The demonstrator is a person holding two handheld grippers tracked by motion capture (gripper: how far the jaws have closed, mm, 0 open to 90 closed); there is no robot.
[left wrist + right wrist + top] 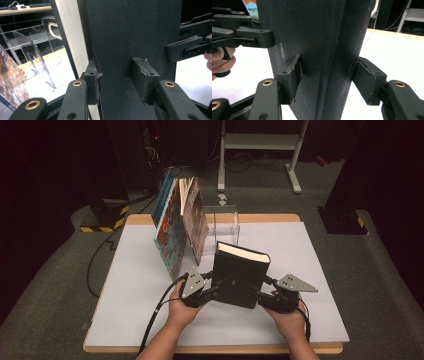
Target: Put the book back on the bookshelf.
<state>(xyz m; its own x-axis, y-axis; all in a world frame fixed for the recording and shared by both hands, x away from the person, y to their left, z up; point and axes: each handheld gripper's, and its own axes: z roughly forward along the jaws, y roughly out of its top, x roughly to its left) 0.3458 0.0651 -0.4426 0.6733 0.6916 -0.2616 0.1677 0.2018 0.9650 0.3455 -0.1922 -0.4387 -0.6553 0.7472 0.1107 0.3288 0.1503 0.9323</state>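
Black and thick, the hardcover book stands upright near the middle of the white table, its pale page edges facing up. I have my left gripper clamped on its lower edge at nine o'clock, both pads flat against the covers. My right gripper brackets the lower edge at three o'clock; its near pad touches the cover, but the far pad seems to stand just off the spine, so I cannot call that a firm grip. At eleven o'clock from the book, two picture books lean together, and a clear acrylic stand sits just behind it.
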